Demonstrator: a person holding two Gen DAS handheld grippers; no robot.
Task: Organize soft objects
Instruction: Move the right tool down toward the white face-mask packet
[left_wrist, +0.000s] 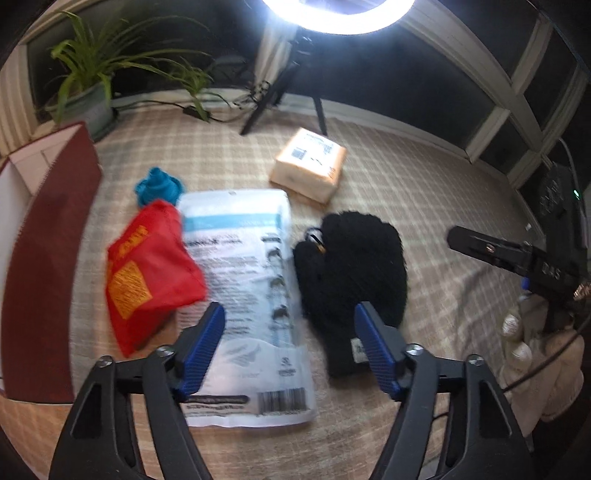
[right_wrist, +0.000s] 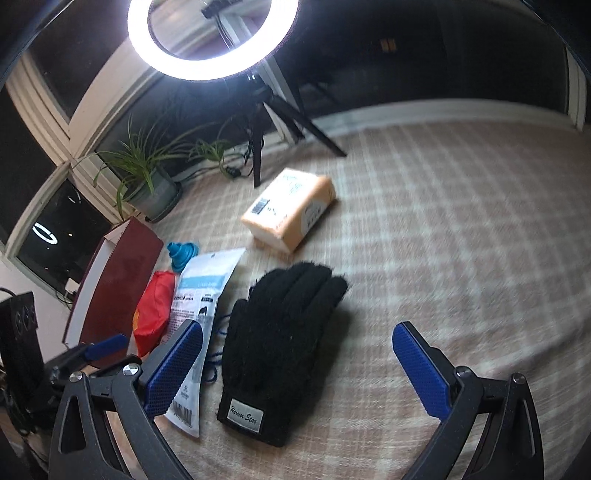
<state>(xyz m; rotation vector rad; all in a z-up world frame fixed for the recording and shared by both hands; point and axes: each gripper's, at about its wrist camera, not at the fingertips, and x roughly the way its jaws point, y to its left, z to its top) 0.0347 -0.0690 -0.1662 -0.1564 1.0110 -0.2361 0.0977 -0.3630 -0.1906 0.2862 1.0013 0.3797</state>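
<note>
Checked cloth (right_wrist: 443, 221) carries everything: white pouch (left_wrist: 243, 295), limp black glove (right_wrist: 284, 343) beside it, red bag (left_wrist: 147, 273). Both grippers, left (left_wrist: 290, 350) and right (right_wrist: 295, 373), hover spread, empty; pinch the glove's cuff.

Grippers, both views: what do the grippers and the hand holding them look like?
Both match: the left gripper and right gripper have black skeletal frames with cut-outs, silver screw heads and blue ribbed pads. A pale glove covers the holding hand. No cables visibly attached.
</note>
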